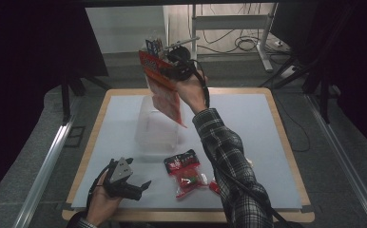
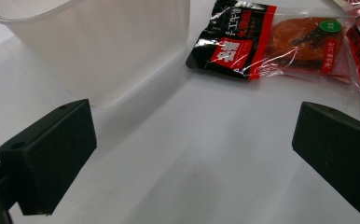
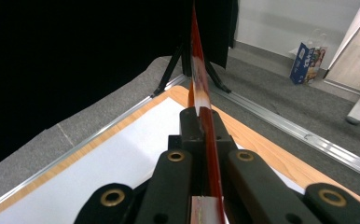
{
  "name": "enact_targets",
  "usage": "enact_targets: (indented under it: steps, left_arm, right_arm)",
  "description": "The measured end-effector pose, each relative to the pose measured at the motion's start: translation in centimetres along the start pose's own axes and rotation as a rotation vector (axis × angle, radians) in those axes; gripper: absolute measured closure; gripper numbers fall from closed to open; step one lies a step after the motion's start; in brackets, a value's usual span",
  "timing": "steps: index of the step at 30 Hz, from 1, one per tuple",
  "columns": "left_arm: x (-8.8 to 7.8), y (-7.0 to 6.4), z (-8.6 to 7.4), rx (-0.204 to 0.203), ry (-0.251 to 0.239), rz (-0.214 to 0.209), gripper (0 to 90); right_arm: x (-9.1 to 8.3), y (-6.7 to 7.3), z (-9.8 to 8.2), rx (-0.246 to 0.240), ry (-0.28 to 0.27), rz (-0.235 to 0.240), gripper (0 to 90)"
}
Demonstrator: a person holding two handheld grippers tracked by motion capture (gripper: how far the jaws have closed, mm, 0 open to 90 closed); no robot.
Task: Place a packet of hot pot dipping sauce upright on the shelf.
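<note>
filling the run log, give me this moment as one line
right hand-held gripper: shut on flat orange-red plastic packet, above clear plastic tub | left hand-held gripper: open, on table | black-red snack packet: on table

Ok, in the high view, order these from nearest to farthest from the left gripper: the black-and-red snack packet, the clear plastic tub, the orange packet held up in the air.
From the left gripper:
1. Black-and-red snack packet, lying on the table just to its right.
2. Clear plastic tub, farther back at mid-table.
3. Orange packet, held aloft above the tub in the right gripper.

The held packet point(image 1: 165, 90) hangs above the tub point(image 1: 157, 128); 2 packets point(image 1: 187, 172) lie in front.
</note>
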State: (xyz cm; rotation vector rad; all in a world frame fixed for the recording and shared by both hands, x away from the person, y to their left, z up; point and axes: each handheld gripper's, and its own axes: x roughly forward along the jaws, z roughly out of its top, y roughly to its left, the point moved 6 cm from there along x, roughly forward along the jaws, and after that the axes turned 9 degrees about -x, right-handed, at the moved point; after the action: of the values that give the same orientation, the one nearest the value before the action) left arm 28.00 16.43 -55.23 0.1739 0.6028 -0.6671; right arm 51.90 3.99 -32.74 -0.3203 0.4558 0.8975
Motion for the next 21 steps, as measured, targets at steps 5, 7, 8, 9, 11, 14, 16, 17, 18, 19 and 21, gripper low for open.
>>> enact_targets:
  steps: [5,7,8,9,11,14,16,17,18,19,21]
  left_arm:
    - [0.0,0.0,0.0,0.002,0.001,0.001,0.0]
    - [0.0,0.0,0.0,0.005,0.005,0.0,0.0]
    - [0.0,0.0,-0.1,0.01,0.009,0.002,0.0]
    - [0.0,0.0,-0.1,0.011,0.009,0.002,0.0]
    - [0.0,0.0,-0.1,0.012,0.012,0.003,0.0]
    - [0.0,0.0,-0.1,0.014,0.015,0.003,0.0]
    - [0.0,0.0,-0.1,0.016,0.018,0.004,0.0]
    - [0.0,0.0,-0.2,0.016,0.018,0.005,0.0]
    - [0.1,0.0,-0.2,0.017,0.019,0.006,0.0]
    - [0.1,0.0,-0.2,0.017,0.02,0.007,0.0]
    - [0.1,-0.1,-0.2,0.017,0.023,0.006,0.0]
  right_arm:
    - [1.6,0.8,0.0,0.001,-0.01,0.0,88.8]
    - [2.3,1.0,-0.3,0.006,-0.015,-0.003,88.8]
    - [2.7,1.0,-0.6,0.011,-0.013,0.002,88.8]
    - [3.2,1.1,-1.0,0.017,-0.005,0.0,88.8]
    - [3.8,1.2,-1.7,0.015,0.015,0.001,88.7]
    - [4.6,1.1,-2.9,-0.001,0.042,-0.004,88.7]
    - [4.9,0.9,-3.7,-0.006,0.06,-0.003,88.5]
    - [4.8,0.7,-4.0,-0.01,0.059,-0.008,88.5]
    - [4.7,0.5,-4.2,-0.005,0.051,-0.006,88.5]
    - [4.5,0.2,-4.4,0.004,0.052,-0.004,88.4]
    - [4.2,-0.4,-4.9,0.006,0.069,-0.007,88.1]
